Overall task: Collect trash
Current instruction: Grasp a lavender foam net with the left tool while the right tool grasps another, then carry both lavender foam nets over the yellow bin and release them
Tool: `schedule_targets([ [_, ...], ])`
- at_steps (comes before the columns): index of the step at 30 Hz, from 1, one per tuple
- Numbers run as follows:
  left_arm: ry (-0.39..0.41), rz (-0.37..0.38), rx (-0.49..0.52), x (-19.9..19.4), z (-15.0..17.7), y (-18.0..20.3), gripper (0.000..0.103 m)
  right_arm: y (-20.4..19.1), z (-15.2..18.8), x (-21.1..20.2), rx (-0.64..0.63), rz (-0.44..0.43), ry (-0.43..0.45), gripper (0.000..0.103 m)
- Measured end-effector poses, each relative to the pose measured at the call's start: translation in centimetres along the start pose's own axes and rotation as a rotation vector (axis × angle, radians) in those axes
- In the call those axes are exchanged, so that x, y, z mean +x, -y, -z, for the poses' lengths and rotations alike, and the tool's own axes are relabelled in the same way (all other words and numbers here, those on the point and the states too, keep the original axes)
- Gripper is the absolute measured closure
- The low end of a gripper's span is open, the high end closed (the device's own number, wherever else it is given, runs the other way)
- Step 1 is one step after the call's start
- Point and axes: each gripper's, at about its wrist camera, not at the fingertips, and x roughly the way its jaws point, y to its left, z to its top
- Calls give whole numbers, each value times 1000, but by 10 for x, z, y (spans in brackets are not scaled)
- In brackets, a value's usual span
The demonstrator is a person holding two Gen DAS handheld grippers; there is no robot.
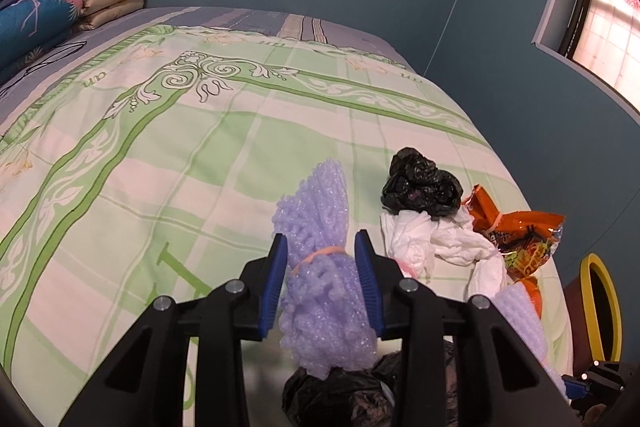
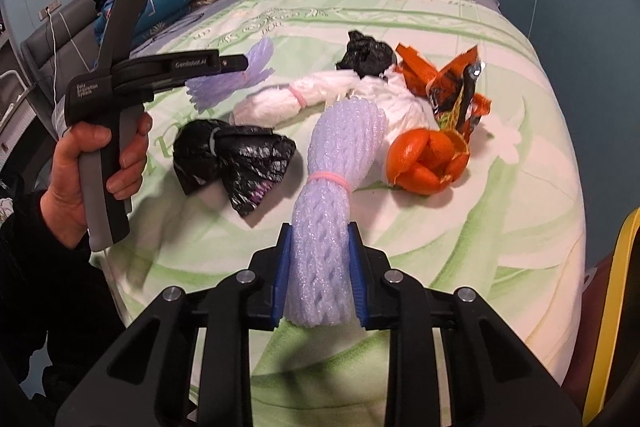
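Trash mostly uncollected, still on the bed [image 1: 168, 147].

Left wrist view: left gripper [image 1: 322, 279] pinches a purple foam net [image 1: 320, 259], lifted over the quilt. Black bag [image 1: 420, 187], white tissue wad [image 1: 440, 243], orange wrapper [image 1: 520, 235] lie alongside; yellow-rimmed bin [image 1: 600, 307] at bed edge.

Right wrist view: right gripper [image 2: 320, 267] clamps a white foam net [image 2: 332, 219], held low, pointing up the bed. Orange peel [image 2: 428, 159], tied black bag [image 2: 236, 159] remain. Person's hand [image 2: 92, 167] holds left unit raised, level.

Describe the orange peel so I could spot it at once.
Look at the green-checked bed and its cluster of trash by the right edge. The orange peel lies nearest, beside the white foam net; unlike the flat, printed orange wrapper behind it, it is rounded, plain and curled open.
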Motion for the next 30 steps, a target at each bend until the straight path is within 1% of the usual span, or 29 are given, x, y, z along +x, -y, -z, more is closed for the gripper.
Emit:
schedule_targets([
  [8, 34, 6, -12, -26, -4, -1, 70, 9, -8, -24, 26, -14, 58, 78],
  [16, 72, 16, -11, -56, -5, 4, 70, 11, -13, -43, 45, -30, 94, 78],
  [25, 108, 33, 12, -87, -3, 19, 70, 14, -17, -69, 72, -59, 133, 78],
  [30, 120, 47, 27, -98, 0, 31, 70, 13, -19, -83, 70, -54, 158, 78],
])
